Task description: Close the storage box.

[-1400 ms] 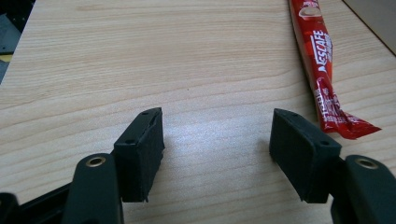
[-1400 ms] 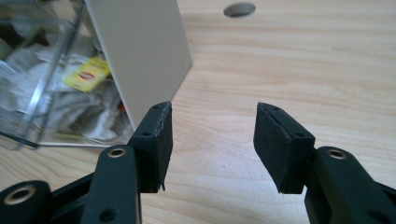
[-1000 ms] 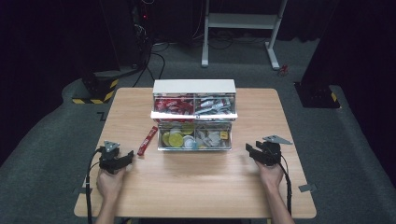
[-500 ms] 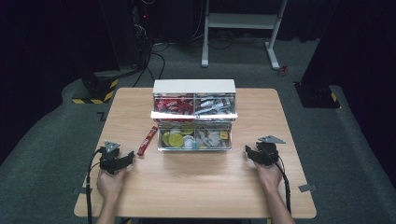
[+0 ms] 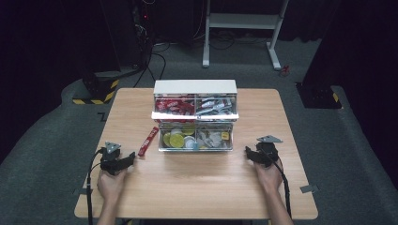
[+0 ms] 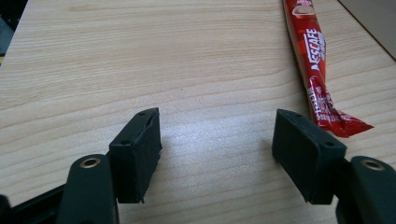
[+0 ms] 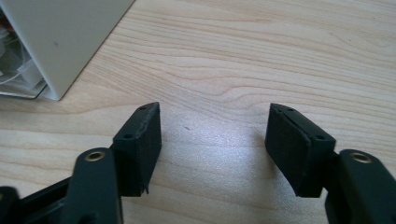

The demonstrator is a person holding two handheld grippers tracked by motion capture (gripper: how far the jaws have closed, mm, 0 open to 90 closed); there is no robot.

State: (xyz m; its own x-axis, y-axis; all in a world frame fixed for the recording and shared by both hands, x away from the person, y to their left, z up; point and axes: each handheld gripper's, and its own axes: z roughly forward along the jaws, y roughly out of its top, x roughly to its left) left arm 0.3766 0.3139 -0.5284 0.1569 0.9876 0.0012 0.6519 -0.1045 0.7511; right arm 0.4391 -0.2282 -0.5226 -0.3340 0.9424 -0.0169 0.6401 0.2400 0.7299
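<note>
The red Nescafé sachet [image 6: 314,60] lies flat on the table [image 5: 263,117], just left of the drawer organizer [image 5: 195,115]; its far end is cut off in the left gripper view. The left gripper [image 5: 127,159] rests near it, jaws spread and empty. The right gripper [image 5: 249,154], also spread, sits on bare wood right of the organizer.

A dark lab: black curtains, cabled equipment rack [image 5: 141,23], hazard-striped base [image 5: 101,86]

Bare table [image 5: 197,187] before drawer box [image 5: 195,87]
</note>
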